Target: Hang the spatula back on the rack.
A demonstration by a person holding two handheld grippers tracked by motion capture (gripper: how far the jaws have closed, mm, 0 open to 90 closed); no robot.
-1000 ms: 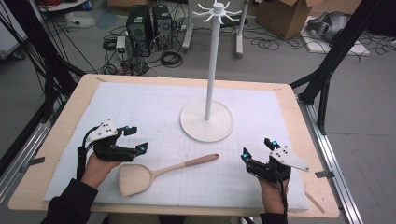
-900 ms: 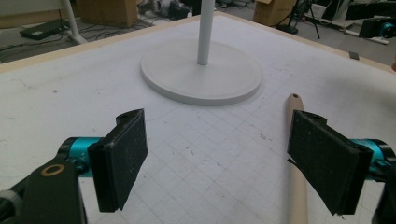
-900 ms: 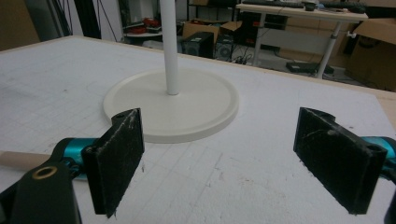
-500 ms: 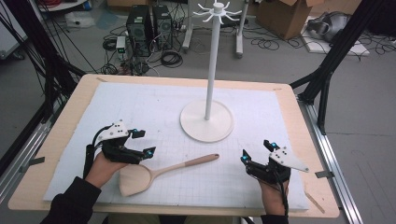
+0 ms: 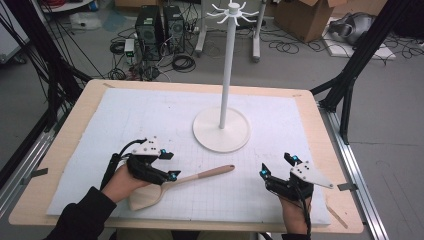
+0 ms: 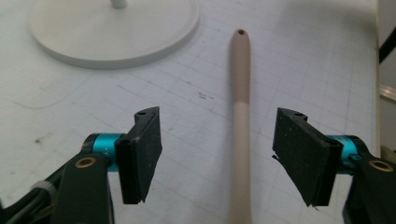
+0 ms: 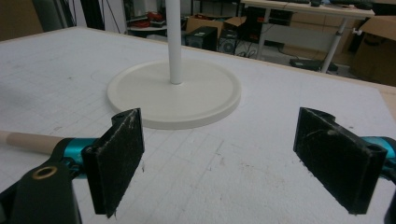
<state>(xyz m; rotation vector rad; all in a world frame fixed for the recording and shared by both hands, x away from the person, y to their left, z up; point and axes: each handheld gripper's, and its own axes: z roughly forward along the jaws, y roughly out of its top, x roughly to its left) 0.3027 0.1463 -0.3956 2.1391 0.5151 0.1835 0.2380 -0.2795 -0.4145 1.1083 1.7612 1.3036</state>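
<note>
The white mat [image 5: 150, 115] lies bare on its far left, short of the table's wooden edge [image 5: 85, 95]. The white stand [image 5: 221, 127] sits center. The wooden spatula [image 5: 200, 176] lies near, its handle between the left gripper's [image 5: 167, 165] spread jaws, untouched. The right gripper [image 5: 277, 166], also spread, hovers well right.

The left gripper [image 5: 169, 166] hovered low with its jaws spread wide, pointing right. The right gripper [image 5: 278, 166] sat well apart, jaws likewise wide, pointing away from the person.
</note>
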